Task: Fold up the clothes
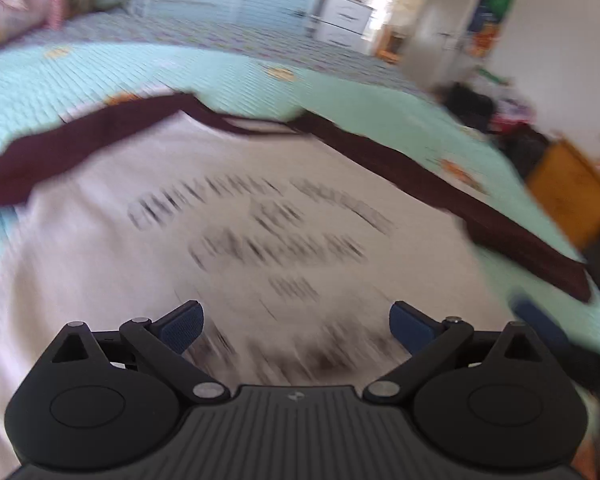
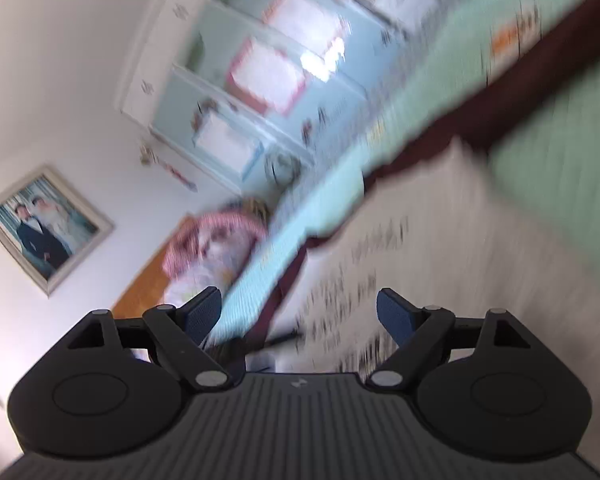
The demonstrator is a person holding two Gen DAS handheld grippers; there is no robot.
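White, maroon-sleeved shirt (image 1: 228, 200) lay flat on the mint bed (image 1: 80, 72), collar at twelve o'clock from my left tongs (image 1: 296, 320). Both left and right tongs (image 2: 300, 312) gaped wide, empty; left sat squarer over it.

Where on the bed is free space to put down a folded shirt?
The mint-green quilted bedspread lies bare beyond the white shirt with maroon sleeves, up to the pink bedding pile. A narrower strip shows beside its right sleeve. The middle is covered.
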